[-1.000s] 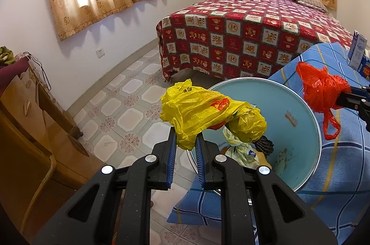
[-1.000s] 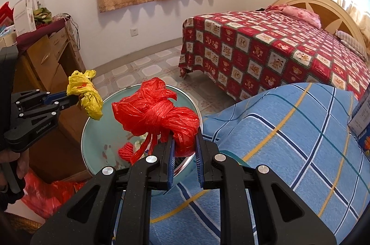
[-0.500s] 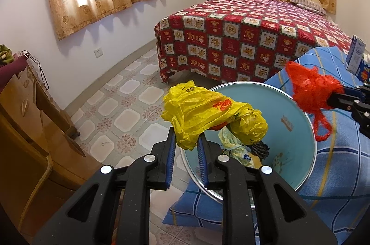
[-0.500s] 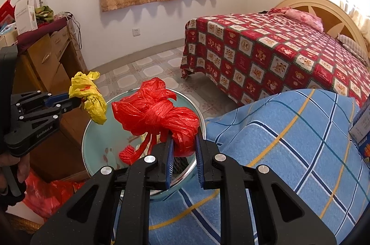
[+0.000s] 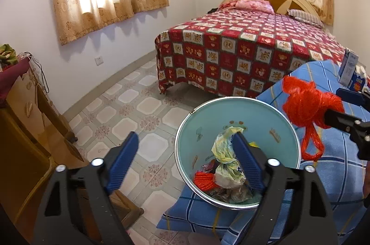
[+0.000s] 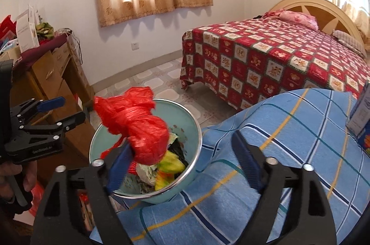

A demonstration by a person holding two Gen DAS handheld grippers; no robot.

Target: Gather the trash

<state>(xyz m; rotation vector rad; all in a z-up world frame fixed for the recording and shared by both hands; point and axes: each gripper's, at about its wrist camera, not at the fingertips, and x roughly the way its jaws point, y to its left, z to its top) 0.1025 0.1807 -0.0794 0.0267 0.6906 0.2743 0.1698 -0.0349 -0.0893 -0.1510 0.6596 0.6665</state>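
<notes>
Over the pale-blue basin (image 5: 272, 115) on the blue checked cloth (image 6: 289, 129) — left gripper (image 5: 185, 164) with jaws just sprung wide, nothing between them. Yellow bag (image 6: 168, 164) down inside the basin among other scraps. Right gripper (image 6: 180, 161) likewise just opened — red bag (image 6: 138, 124) against its left pad above the basin, unclamped.

**Red bag loose over the basin**

We see our right gripper (image 6: 182, 166), jaws just opened wide, with the red bag (image 6: 136, 127) against its left pad above the teal basin (image 6: 196, 129). Left of the basin, the left gripper (image 6: 67, 109) stands open, empty.
</notes>
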